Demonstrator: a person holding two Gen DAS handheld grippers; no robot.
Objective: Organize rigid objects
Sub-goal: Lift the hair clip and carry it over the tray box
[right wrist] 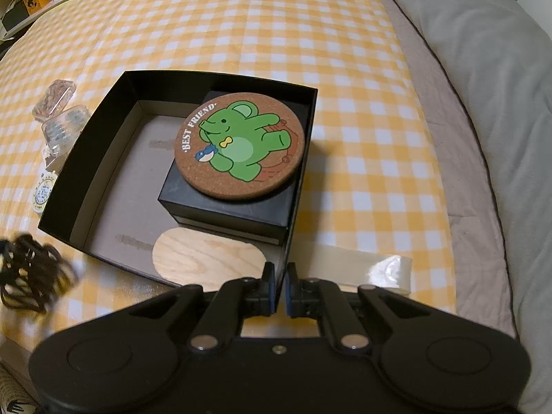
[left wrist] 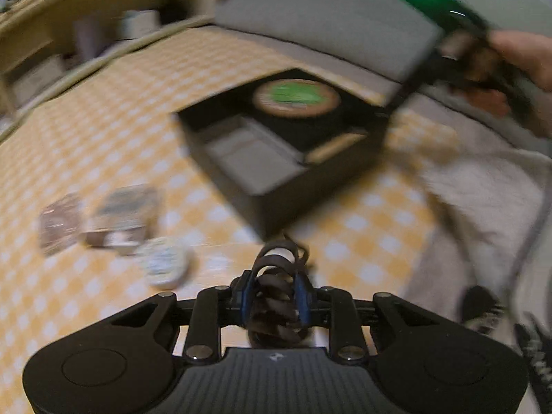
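Left gripper (left wrist: 274, 295) clamps a dark coiled bundle (left wrist: 276, 305), right gripper (right wrist: 281, 291) pinches the box wall.

In the blurred left wrist view the bundle, perhaps hair ties, sits between the 2 pads at lower centre, its length running away from the camera toward the black box (left wrist: 276, 158) at mid-frame; the gripper tilts downward. In the right wrist view the steeply angled jaws are closed on the box's near right wall (right wrist: 293, 220), with the cork coaster (right wrist: 239, 150) above centre.

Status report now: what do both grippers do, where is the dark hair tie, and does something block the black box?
Left gripper shut on dark coiled hair tie, short of black box. Right gripper shut on box wall. Nothing blocks the box's bare floor.
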